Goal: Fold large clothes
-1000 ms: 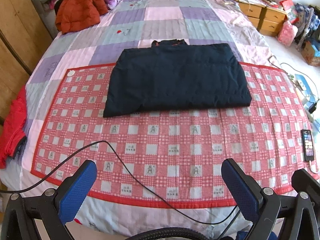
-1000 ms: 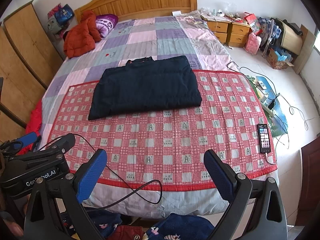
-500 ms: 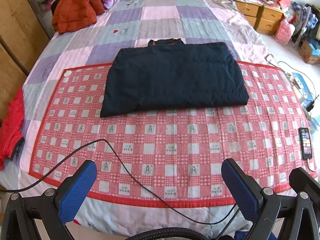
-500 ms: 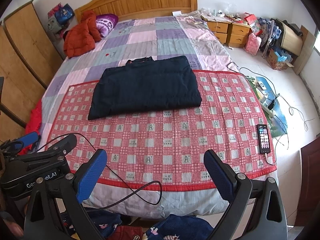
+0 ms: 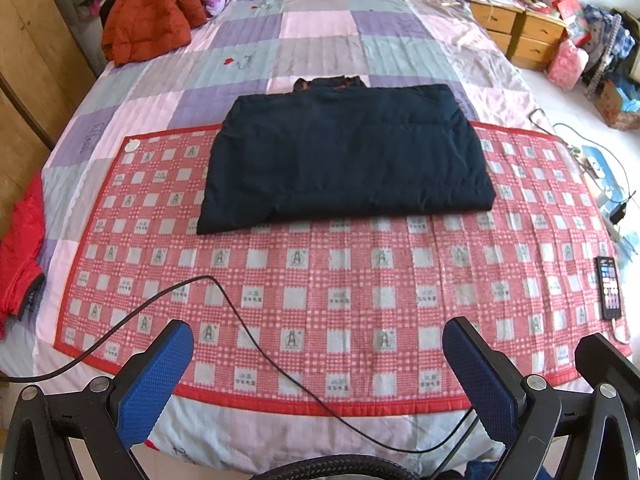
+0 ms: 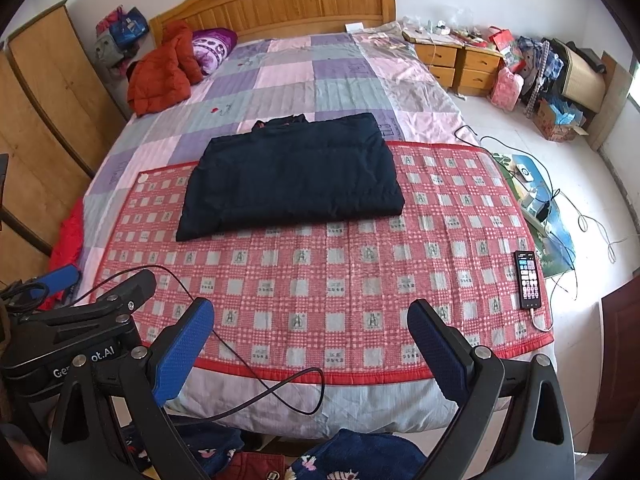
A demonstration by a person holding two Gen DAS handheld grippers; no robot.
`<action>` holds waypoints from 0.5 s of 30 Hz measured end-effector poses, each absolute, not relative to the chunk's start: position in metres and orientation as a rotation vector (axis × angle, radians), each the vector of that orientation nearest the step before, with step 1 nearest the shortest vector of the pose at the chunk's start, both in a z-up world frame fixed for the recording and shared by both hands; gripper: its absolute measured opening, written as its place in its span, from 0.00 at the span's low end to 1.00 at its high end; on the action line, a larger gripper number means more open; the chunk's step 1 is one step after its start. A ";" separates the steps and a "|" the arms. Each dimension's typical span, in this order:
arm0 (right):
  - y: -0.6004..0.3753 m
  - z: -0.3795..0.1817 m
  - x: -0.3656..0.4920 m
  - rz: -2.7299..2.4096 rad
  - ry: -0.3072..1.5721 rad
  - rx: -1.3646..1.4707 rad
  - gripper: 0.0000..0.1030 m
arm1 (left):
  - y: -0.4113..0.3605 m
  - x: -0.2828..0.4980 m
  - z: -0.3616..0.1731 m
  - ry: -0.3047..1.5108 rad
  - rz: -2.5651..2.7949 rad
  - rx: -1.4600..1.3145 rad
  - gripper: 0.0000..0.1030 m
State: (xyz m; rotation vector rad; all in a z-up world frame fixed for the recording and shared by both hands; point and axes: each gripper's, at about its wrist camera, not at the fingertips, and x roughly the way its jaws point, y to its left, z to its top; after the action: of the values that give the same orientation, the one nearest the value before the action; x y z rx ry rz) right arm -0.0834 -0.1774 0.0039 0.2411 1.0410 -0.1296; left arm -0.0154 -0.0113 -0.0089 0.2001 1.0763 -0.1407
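Observation:
A dark navy padded jacket [image 5: 344, 156] lies folded into a flat rectangle on the red checked mat [image 5: 320, 280], its collar toward the headboard; it also shows in the right wrist view [image 6: 290, 176]. My left gripper [image 5: 318, 344] is open and empty, held over the bed's near edge, well short of the jacket. My right gripper [image 6: 310, 326] is open and empty too, at the near edge. The left gripper's body [image 6: 80, 320] shows at the left of the right wrist view.
A black cable [image 5: 224, 304] trails across the mat's near part. A phone [image 5: 609, 292] lies at the mat's right edge. An orange jacket [image 5: 148, 12] sits near the headboard, a red garment [image 5: 20, 248] hangs at the bed's left side. Nightstands [image 6: 456, 64] stand right.
The left wrist view has shifted slightly: the jacket sits a little further away and left. The right gripper has barely moved. Both stay open.

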 end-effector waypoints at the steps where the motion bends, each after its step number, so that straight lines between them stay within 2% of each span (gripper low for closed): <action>1: -0.177 0.004 -0.083 -0.130 1.041 0.241 0.97 | -0.010 -0.015 -0.009 1.077 -0.143 0.202 0.99; 15: -0.180 0.004 -0.084 -0.129 1.041 0.240 0.97 | -0.017 -0.017 -0.009 1.081 -0.146 0.198 0.99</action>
State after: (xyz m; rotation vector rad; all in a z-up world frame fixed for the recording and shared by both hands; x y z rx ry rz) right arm -0.0839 -0.1799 0.0037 0.2396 1.0413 -0.1289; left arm -0.0173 -0.0173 -0.0091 0.1980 1.0809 -0.1465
